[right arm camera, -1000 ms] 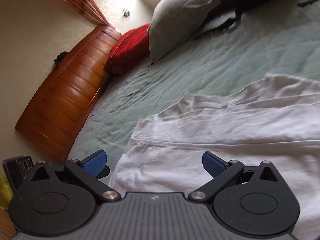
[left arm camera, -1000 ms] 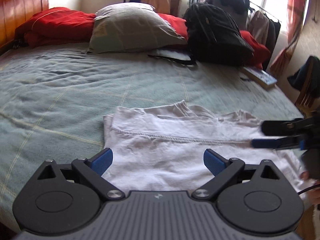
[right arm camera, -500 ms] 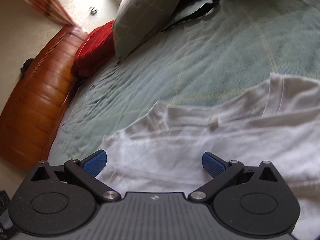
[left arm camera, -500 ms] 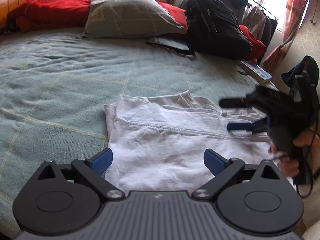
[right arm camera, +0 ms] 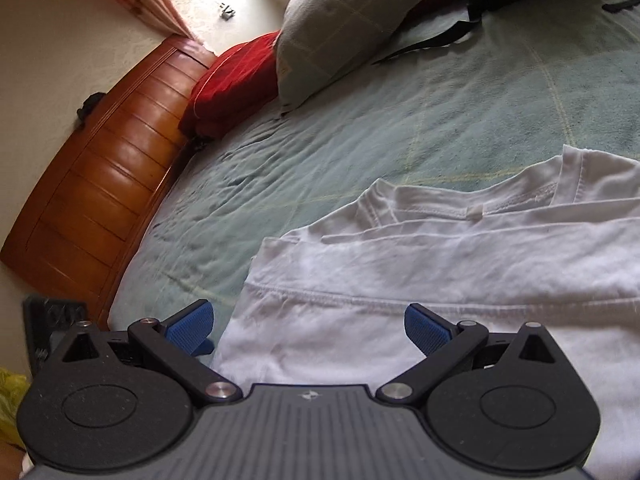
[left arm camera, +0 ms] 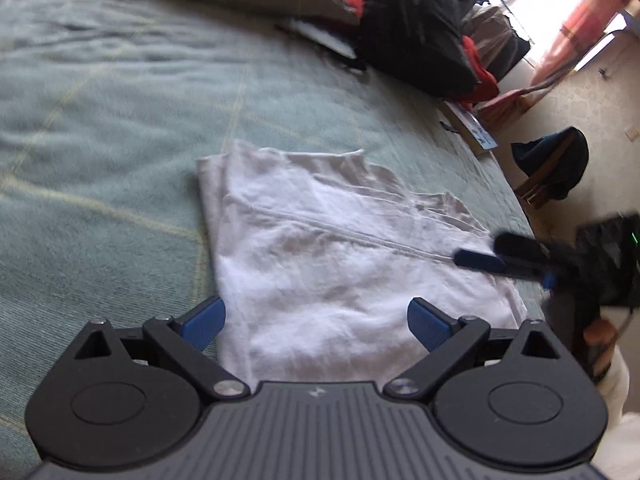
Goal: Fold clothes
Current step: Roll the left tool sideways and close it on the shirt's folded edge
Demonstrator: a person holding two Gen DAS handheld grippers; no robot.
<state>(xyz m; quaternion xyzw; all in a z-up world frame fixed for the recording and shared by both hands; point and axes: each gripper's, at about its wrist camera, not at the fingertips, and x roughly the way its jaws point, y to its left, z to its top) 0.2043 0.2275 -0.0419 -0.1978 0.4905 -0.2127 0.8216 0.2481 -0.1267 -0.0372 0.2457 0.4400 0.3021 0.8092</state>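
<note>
A white T-shirt (left arm camera: 320,256) lies partly folded on the green bedspread (left arm camera: 104,128), its hem seam running across the top layer. My left gripper (left arm camera: 316,322) hovers open just above the shirt's near edge, nothing between its blue pads. In the left wrist view the right gripper (left arm camera: 484,256) reaches in from the right over the shirt's right edge, its fingers apart. In the right wrist view the right gripper (right arm camera: 308,326) is open above the white T-shirt (right arm camera: 440,280), whose collar (right arm camera: 472,208) shows at the far side.
A grey-green pillow (right arm camera: 344,20), red bedding (right arm camera: 236,80) and a black backpack (left arm camera: 412,28) sit at the head of the bed. A wooden headboard (right arm camera: 100,176) runs along the left. A book (left arm camera: 468,128) lies near the bed's right edge, with a chair (left arm camera: 552,168) beyond.
The left view has swung right and lower toward the shirt. The right gripper dropped from above the shirt down to its right edge. Both stayed open.
</note>
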